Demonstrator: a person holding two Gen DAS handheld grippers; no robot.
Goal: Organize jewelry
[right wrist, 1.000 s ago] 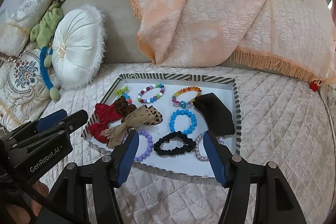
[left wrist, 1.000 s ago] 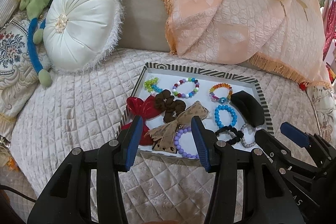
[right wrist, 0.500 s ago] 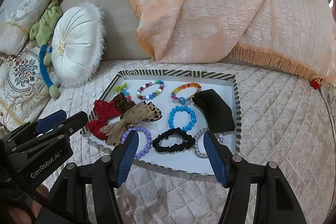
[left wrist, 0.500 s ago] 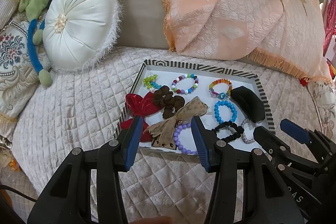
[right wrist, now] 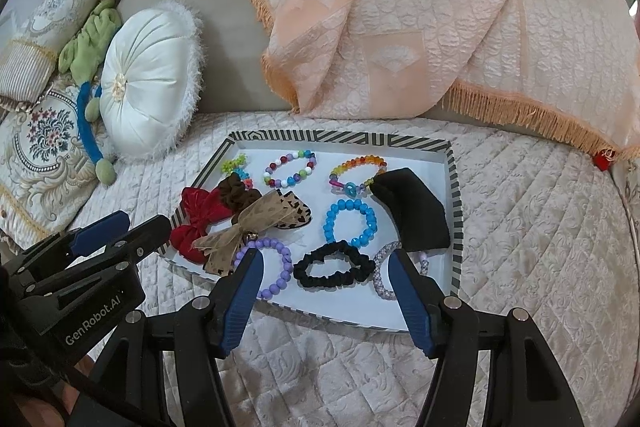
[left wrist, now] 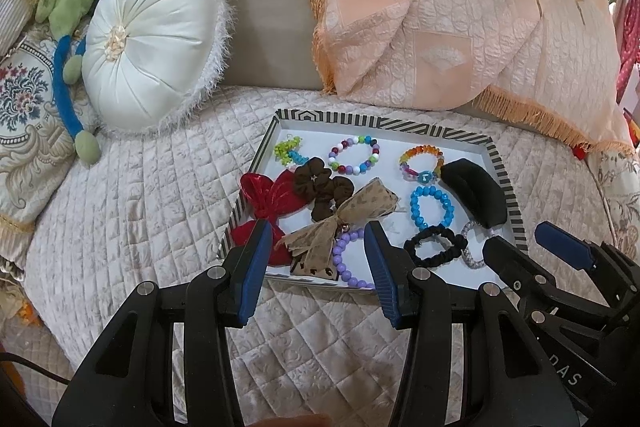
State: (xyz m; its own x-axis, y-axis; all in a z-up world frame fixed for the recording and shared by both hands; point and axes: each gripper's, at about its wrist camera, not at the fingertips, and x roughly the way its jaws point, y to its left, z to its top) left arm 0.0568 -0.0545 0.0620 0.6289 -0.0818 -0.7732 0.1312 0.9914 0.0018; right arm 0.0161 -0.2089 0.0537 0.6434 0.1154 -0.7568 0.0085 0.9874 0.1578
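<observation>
A striped-rim white tray (left wrist: 360, 121) (right wrist: 456, 211) lies on the quilted bed. It holds several bead bracelets, a red bow (left wrist: 276, 199) (right wrist: 200, 215), a brown scrunchie (left wrist: 320, 187), a tan leopard bow (left wrist: 340, 223) (right wrist: 256, 223), a purple bracelet (right wrist: 276, 267), a blue bracelet (right wrist: 350, 221), a black scrunchie (right wrist: 332, 265) and a black pouch (right wrist: 416, 215). My left gripper (left wrist: 316, 259) is open above the tray's near edge, over the tan bow. My right gripper (right wrist: 326, 287) is open above the black scrunchie. Both are empty.
A round white cushion (left wrist: 152, 43) and a green and blue plush toy (left wrist: 68, 27) lie at the left. A peach fringed blanket (right wrist: 420, 19) drapes over the backrest behind the tray. Embroidered pillows (right wrist: 36, 131) sit at the far left.
Both grippers have drawn back a little from the tray and risen slightly. Both stay open. Nothing on the tray has moved.
</observation>
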